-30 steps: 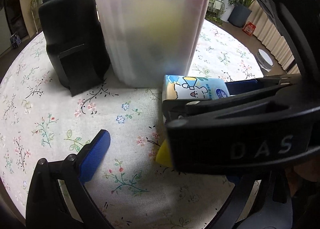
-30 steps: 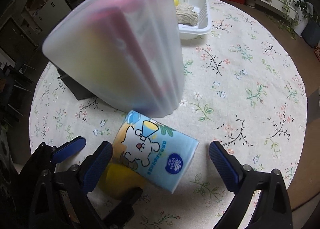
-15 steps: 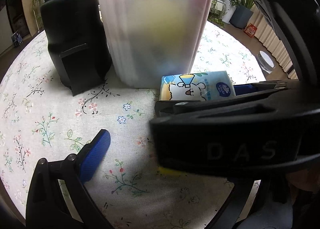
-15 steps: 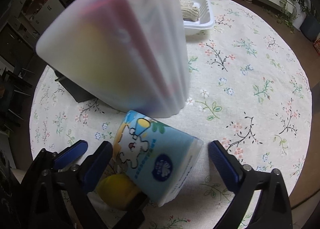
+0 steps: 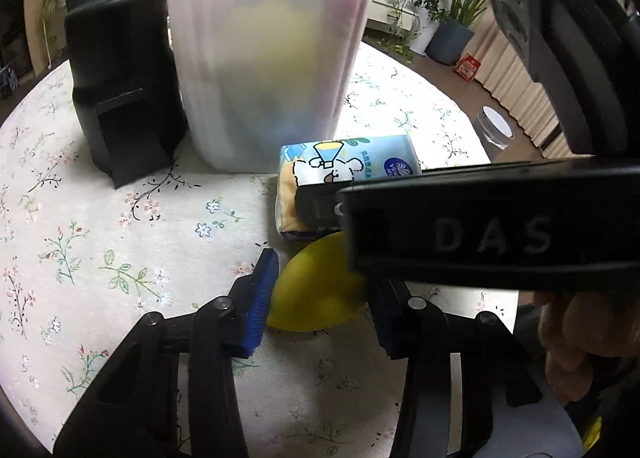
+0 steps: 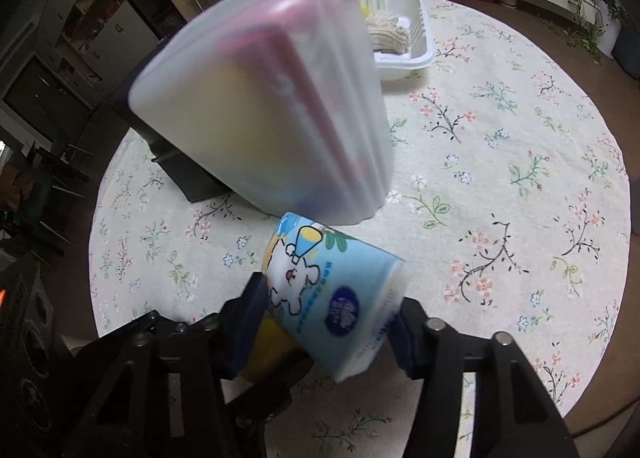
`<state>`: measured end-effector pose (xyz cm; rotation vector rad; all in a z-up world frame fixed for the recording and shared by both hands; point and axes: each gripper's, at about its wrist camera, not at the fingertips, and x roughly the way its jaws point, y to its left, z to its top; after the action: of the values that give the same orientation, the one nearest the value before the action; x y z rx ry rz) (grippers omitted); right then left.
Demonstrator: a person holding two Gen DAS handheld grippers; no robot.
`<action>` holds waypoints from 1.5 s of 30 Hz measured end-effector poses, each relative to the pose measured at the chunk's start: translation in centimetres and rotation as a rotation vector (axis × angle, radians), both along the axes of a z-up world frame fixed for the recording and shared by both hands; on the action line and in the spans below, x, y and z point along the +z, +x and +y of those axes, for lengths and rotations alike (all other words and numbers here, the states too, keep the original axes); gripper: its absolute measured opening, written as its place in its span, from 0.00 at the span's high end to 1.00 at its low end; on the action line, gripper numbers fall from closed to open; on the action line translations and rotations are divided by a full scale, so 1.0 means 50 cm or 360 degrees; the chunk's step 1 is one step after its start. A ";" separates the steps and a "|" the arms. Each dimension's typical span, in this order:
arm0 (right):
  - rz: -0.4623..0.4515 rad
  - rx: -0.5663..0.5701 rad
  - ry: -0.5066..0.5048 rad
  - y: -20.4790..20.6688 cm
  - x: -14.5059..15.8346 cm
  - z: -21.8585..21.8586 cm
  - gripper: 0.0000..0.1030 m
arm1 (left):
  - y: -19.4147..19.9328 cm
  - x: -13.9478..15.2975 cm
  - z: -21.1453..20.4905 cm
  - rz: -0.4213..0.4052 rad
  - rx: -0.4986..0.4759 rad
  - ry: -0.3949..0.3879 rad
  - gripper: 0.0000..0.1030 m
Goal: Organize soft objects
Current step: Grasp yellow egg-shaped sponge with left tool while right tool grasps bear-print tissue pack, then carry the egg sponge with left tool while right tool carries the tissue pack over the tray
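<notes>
Floral tablecloth [image 6: 500, 162] shows work midway: right gripper [image 6: 328, 322] is clamped on the tissue pack [image 6: 332, 282], left gripper [image 5: 320, 290] pinches the yellow sponge [image 5: 316, 290] nearby, neither yet stowed.

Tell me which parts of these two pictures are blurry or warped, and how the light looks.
Left wrist view: dim, cool light; the other gripper's black body fills the right side, soft and close; the table bulges from the fisheye. Right wrist view: the frosted plastic container is out of focus, the tissue pack is sharper, and the corners go black.
</notes>
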<state>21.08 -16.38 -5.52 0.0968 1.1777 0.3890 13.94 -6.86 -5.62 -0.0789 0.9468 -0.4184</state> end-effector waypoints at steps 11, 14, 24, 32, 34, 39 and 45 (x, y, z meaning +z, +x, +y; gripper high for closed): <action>-0.0043 0.0014 0.0061 -0.010 0.020 -0.023 0.59 | 0.001 -0.006 0.011 0.0023 -0.0017 -0.0058 0.62; -0.0045 0.0016 0.0086 -0.013 0.025 -0.034 0.61 | -0.003 -0.004 0.004 0.0014 -0.0029 -0.0060 0.63; -0.0065 -0.0009 0.0171 -0.047 0.029 -0.058 0.65 | -0.024 0.001 0.052 0.0009 0.0021 -0.0111 0.63; -0.0163 -0.0058 0.0212 -0.106 0.059 -0.100 0.65 | -0.056 0.026 0.118 -0.0037 0.0083 -0.0153 0.63; -0.0222 -0.0066 0.0148 -0.127 0.073 -0.109 0.66 | -0.063 0.032 0.135 -0.0052 0.0100 -0.0155 0.63; -0.0283 -0.0080 0.0087 -0.153 0.100 -0.132 0.70 | -0.071 0.056 0.181 -0.0097 0.0158 -0.0156 0.63; -0.0356 -0.0076 -0.0007 -0.161 0.122 -0.132 0.71 | -0.080 0.073 0.222 -0.0129 0.0191 -0.0166 0.63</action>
<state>13.01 -23.01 0.57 0.0750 0.9538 0.3457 9.93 4.23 -1.94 -0.2109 0.8356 -0.3574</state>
